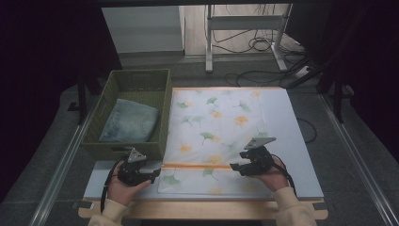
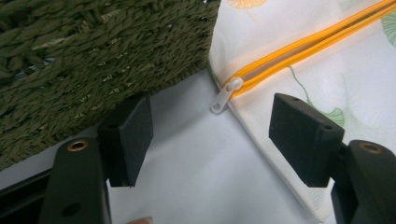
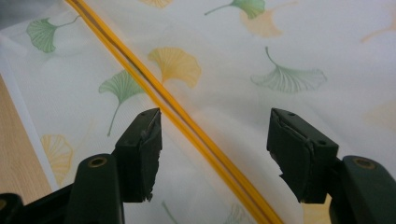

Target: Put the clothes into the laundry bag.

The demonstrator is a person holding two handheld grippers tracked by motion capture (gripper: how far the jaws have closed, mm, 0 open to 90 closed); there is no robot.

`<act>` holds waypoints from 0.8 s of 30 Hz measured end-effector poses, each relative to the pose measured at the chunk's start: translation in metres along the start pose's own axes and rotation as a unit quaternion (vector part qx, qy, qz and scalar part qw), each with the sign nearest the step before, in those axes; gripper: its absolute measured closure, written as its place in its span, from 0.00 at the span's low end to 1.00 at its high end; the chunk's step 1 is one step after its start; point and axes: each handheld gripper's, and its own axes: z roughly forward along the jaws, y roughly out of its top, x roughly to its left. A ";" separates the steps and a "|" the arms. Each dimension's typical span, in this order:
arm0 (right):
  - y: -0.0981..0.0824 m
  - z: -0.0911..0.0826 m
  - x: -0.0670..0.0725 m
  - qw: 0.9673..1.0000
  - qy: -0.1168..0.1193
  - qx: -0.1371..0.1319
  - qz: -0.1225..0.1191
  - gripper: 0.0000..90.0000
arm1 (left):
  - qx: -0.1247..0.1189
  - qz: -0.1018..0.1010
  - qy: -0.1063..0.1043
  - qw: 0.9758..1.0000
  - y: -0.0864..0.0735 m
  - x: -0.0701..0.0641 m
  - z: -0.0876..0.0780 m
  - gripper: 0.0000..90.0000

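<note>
A white zippered bag (image 1: 221,127) printed with ginkgo leaves lies flat on the table (image 1: 301,141), beside a green woven basket (image 1: 136,80) holding folded denim (image 1: 129,123). The left gripper (image 1: 155,175) hovers with jaws spread near the white zipper pull (image 2: 226,95) (small and flat). The right gripper (image 1: 239,168), jaws also spread, straddles the orange zipper (image 3: 187,126). A grab could easily miss the pull, pinching thin fabric and bunching the bag.

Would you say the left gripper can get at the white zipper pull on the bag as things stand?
Probably yes. The left gripper is open, and the zipper pull lies on bare table just ahead of its fingers. The woven basket sits close alongside, leaving little room.
</note>
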 end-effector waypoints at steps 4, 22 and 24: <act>0.011 0.007 0.001 1.000 0.001 -0.002 -0.002 0.40 | -0.001 0.003 -0.004 1.000 0.000 0.000 0.001 0.35; 0.038 0.046 0.014 0.998 0.009 0.022 -0.053 0.45 | 0.009 0.003 -0.010 1.000 -0.005 -0.008 0.004 0.34; 0.037 0.051 0.015 0.998 0.007 0.033 -0.061 0.43 | 0.007 0.002 -0.008 1.000 -0.005 -0.007 0.003 0.34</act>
